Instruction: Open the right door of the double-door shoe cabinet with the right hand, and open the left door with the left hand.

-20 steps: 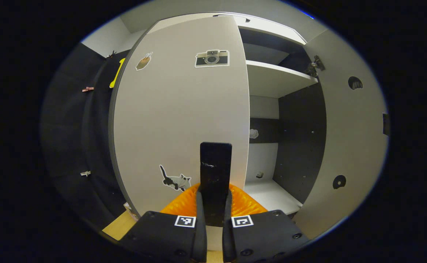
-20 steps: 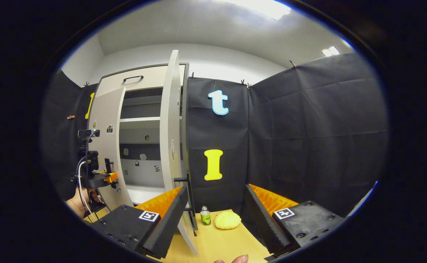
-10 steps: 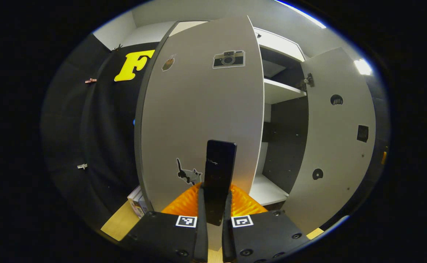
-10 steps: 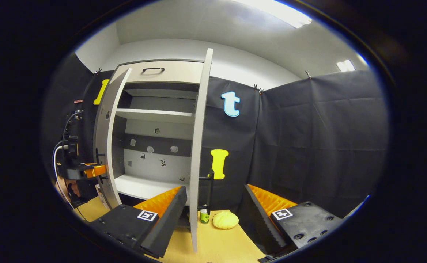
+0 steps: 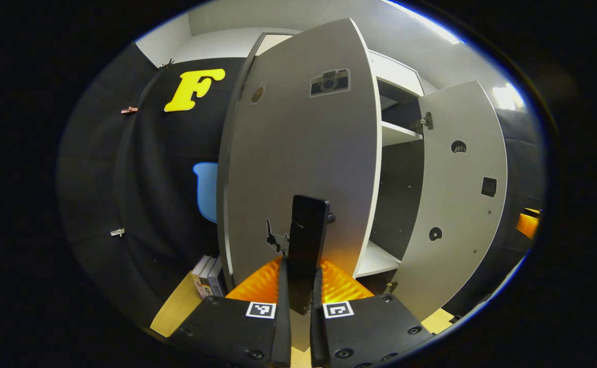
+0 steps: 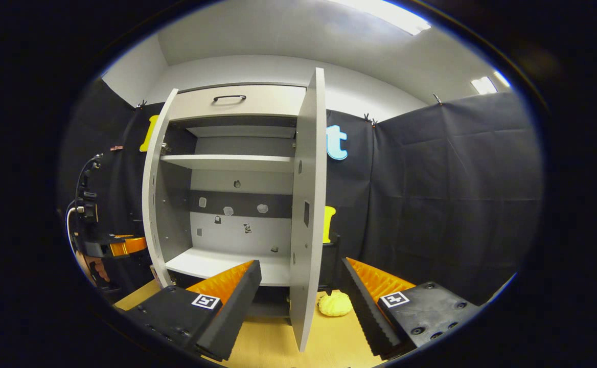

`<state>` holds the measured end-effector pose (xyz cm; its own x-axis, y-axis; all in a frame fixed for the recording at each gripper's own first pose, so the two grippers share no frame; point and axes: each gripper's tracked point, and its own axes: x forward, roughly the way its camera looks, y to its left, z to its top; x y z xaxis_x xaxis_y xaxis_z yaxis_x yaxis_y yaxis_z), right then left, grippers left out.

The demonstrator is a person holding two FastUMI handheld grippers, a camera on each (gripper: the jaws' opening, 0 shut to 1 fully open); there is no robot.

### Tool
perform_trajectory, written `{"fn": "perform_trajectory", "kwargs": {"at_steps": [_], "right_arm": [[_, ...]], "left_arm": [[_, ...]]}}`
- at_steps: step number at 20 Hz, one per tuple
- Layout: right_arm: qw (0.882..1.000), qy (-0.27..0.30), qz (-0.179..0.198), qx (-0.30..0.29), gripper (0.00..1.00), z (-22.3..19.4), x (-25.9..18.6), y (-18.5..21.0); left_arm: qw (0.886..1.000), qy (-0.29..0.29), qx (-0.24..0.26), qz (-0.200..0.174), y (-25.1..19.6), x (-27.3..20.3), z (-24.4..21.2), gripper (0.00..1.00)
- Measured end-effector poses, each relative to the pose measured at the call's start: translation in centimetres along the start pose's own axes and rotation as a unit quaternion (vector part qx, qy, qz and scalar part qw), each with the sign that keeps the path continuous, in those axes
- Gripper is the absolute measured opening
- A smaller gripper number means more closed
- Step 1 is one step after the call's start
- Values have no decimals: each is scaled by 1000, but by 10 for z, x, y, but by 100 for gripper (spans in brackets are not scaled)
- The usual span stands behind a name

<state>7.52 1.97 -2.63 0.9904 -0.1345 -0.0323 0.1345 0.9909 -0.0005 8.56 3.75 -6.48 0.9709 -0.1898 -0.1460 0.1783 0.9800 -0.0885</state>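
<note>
Double-door shoe cabinet (image 6: 237, 105) on wooden surface (image 6: 273, 342), both doors swung wide: left hand-held gripper (image 5: 298, 286) clamped on left door's handle (image 5: 306, 240); right hand-held gripper (image 6: 298, 301) spread apart, empty, straddling right door (image 6: 308, 194) without touching.

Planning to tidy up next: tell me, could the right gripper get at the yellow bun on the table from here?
Probably yes. The right gripper is open and holds nothing, and the yellow bun lies on the table just ahead. The open right door stands close beside it, so the approach is tight.
</note>
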Motion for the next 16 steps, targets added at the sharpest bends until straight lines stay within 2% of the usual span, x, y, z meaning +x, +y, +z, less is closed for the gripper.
{"fn": "perform_trajectory", "kwargs": {"at_steps": [7,10,16], "right_arm": [[1000,4,19,6,98,-3,-3,31],[1000,6,25,8,98,-5,-5,41],[999,16,40,9,98,-14,1,60]], "left_arm": [[1000,6,8,9,29,-18,3,18],[1000,1,10,22,44,-25,4,19],[999,0,13,46,89,-37,6,15]]}}
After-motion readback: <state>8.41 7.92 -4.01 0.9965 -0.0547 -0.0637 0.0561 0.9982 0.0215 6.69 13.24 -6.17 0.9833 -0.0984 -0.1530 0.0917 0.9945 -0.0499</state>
